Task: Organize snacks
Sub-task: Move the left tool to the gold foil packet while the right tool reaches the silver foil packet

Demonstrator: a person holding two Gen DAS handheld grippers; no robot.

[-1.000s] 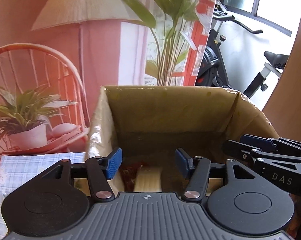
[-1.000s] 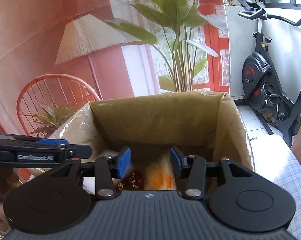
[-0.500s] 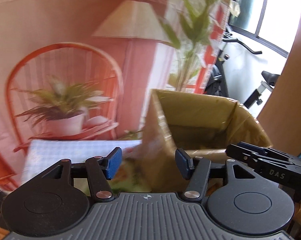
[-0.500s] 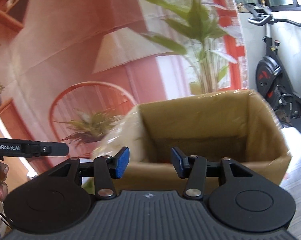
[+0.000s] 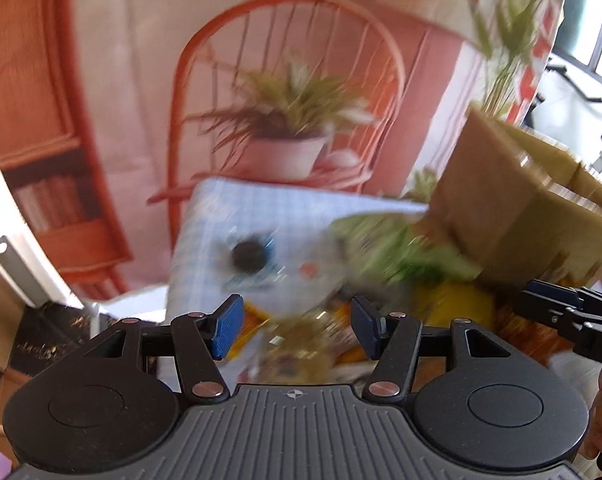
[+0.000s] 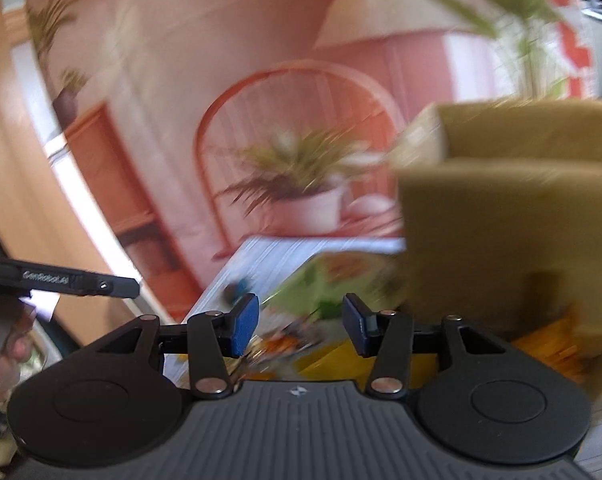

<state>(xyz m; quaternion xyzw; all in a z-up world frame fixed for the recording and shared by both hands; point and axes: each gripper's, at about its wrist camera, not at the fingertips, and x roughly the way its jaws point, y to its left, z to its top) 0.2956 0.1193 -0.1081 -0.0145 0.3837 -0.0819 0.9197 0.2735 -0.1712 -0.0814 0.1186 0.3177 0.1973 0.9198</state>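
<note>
**A:** Where did the snacks lie?

**B:** The snack packets (image 5: 333,276) lay in a loose, blurred heap on a pale checked tablecloth (image 5: 229,216), at the foot of a brown cardboard box (image 5: 517,208) that stood to their right. A green packet (image 6: 321,280) rested against the box's near corner; a yellow packet (image 5: 457,300) and orange packets (image 6: 549,344) sat closer to the cameras. A white packet with a dark round spot (image 5: 257,256) lay further left on the cloth.

**A:** And the tools?

**B:** The left gripper (image 5: 297,326) hovered above the heap, its blue pads parted about halfway with nothing between them. The right gripper (image 6: 299,324) was in the same state, half spread and empty, over the packets beside the box. Each tool showed at the edge of the other's view, with part of a hand (image 6: 1,356) at the left edge of the right wrist view.

**A:** What stood behind?

**B:** A printed backdrop (image 5: 301,80) showing an orange chair, a potted plant and a lamp hung behind the table. Motion blur smeared much of both views, so no label could be read.
</note>
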